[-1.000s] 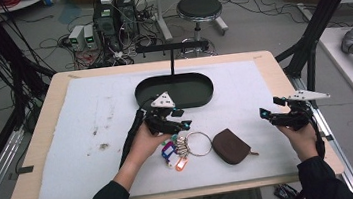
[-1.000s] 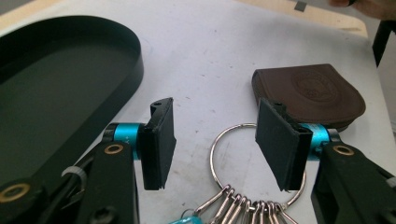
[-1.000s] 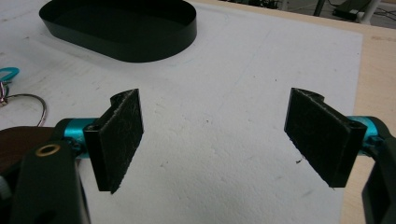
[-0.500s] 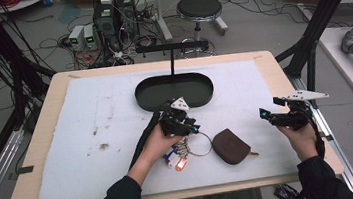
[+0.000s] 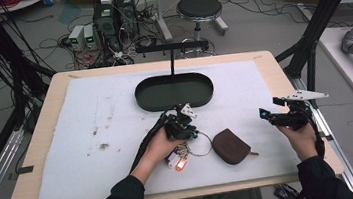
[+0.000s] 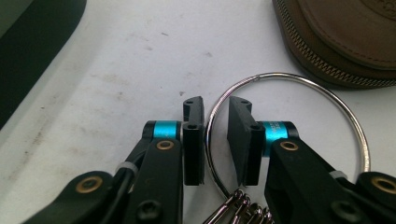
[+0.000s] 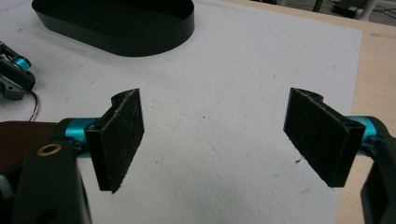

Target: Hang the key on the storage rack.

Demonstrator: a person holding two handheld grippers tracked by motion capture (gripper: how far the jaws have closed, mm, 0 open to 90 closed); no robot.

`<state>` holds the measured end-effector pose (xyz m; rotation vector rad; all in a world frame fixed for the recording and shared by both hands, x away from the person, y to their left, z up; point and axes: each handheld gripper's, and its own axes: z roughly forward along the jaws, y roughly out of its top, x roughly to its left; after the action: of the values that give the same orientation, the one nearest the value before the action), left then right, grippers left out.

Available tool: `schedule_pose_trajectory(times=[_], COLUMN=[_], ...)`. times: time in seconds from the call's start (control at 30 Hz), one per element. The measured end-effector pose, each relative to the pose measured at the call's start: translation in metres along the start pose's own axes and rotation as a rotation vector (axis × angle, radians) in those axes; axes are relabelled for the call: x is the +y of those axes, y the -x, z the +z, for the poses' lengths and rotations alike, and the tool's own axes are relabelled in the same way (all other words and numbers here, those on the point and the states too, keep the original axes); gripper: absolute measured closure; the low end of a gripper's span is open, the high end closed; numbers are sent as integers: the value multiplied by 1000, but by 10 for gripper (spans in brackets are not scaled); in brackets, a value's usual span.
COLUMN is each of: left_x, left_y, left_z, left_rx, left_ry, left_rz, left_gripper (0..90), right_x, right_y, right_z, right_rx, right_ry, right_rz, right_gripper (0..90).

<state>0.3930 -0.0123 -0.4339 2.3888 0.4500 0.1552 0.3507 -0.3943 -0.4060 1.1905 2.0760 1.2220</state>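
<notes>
left gripper moved onto key ring | white mat stained | cables on floor

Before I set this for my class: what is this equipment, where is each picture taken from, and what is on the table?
A person holds a hand-operated two-jaw gripper in each hand. One camera looks down from above; one rides on each gripper, looking along its jaws. On the white mat lie a black oval tray, a brown zipped pouch and a key ring with keys. The left gripper has its jaws either side of the ring's wire, nearly closed but not yet pinching it. The right gripper hovers wide open, holding nothing.
</notes>
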Motion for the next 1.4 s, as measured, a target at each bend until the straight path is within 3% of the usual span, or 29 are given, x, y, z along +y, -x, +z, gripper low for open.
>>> schedule_pose_trajectory(times=[0.1,0.2,0.3,0.4,0.43,0.53,0.6,0.73,0.83,0.93,1.17,1.4], left_x=[1,3,3,1,0,-2,-3,-5,-8,-11,-15,-20], left_y=[3,9,9,5,1,-5,-9,-11,-9,-3,9,17], left_z=[0,1,0,-2,-6,-17,-27,-41,-55,-63,-72,-78], left_rx=[21,48,50,25,15,8,-10,-10,-10,-16,-25,-65], left_ry=[-2,-20,-20,-9,9,48,105,161,220,242,258,253], left_rz=[15,67,65,41,20,6,-15,-26,-13,15,66,102], left_gripper=[811,852,855,858,859,862,863,863,863,863,863,859], right_x=[0,0,0,0,0,0,0,0,0,0,0,0], right_y=[0,-1,0,1,1,2,2,3,4,3,3,1], right_z=[0,0,0,-2,-2,-2,-2,-3,-3,-4,-4,-4], right_rx=[-6,-7,-2,-1,-1,-1,4,9,10,10,11,10], right_ry=[-3,1,3,8,11,12,12,20,23,24,26,27], right_rz=[-9,-11,1,12,12,14,18,26,34,37,33,32], right_gripper=[204,205,205,205,205,205,205,205,205,205,205,208])
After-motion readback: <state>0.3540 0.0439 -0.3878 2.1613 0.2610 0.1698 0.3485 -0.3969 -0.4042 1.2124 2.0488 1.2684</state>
